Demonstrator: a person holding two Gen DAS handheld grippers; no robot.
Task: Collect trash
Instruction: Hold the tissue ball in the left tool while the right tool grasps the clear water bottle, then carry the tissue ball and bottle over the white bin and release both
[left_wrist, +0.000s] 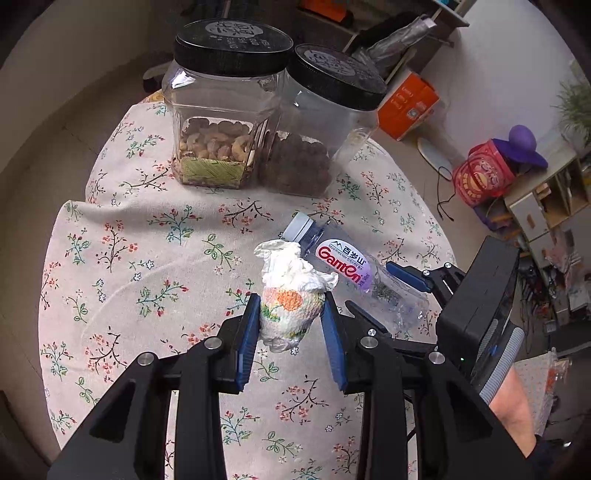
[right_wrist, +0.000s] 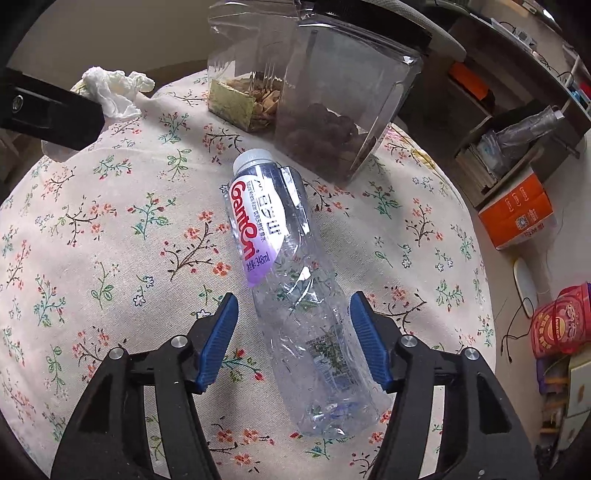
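Soft even daylight, heavy fisheye edge warp

hidden: lower part of crumpled tissue (left_wrist: 291, 291) behind left gripper's pads (left_wrist: 249, 341) | bottle (left_wrist: 354, 273) base behind right gripper (left_wrist: 424, 280) | cut off: tops of the 2 jars (right_wrist: 314, 85) in right wrist view | unreadable: bottle's small print
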